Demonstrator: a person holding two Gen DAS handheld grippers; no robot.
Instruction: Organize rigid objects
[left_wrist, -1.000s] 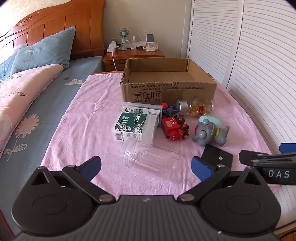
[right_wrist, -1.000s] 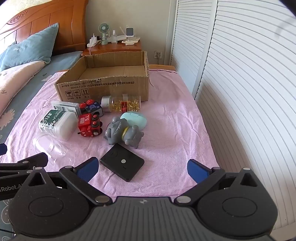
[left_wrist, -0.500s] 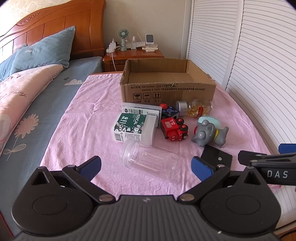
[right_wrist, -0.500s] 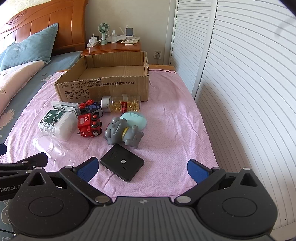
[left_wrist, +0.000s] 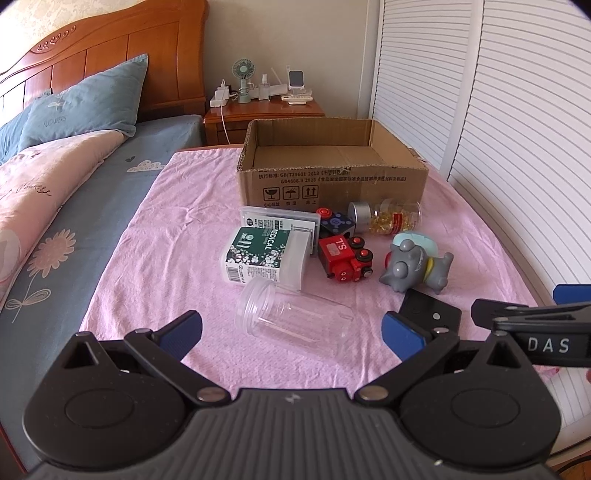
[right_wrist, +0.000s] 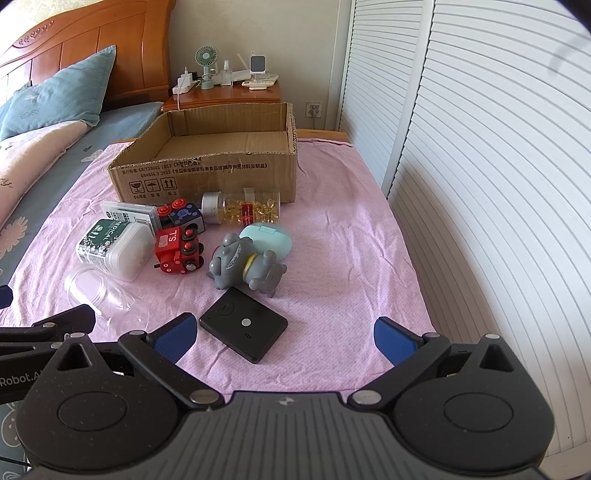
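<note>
An open cardboard box (left_wrist: 332, 173) (right_wrist: 207, 166) stands at the back of a pink cloth. In front of it lie a clear plastic jar (left_wrist: 295, 317) (right_wrist: 99, 295) on its side, a green medical box (left_wrist: 266, 254) (right_wrist: 114, 247), a red toy train (left_wrist: 345, 258) (right_wrist: 179, 251), a pill bottle (left_wrist: 388, 218) (right_wrist: 243, 210), a grey elephant toy (left_wrist: 413, 269) (right_wrist: 243, 266) and a flat black device (left_wrist: 432, 314) (right_wrist: 243, 325). My left gripper (left_wrist: 291, 332) is open just before the jar. My right gripper (right_wrist: 282, 336) is open just before the black device.
A teal case (right_wrist: 266, 236) lies behind the elephant, a white pack (left_wrist: 280, 221) and a dark toy block (left_wrist: 334, 223) by the box. The bed with pillows (left_wrist: 85, 103) is to the left, a slatted wardrobe (right_wrist: 480, 147) to the right, a nightstand (left_wrist: 266, 110) behind.
Both grippers have edged slightly forward toward the objects. Nothing on the cloth has moved.
</note>
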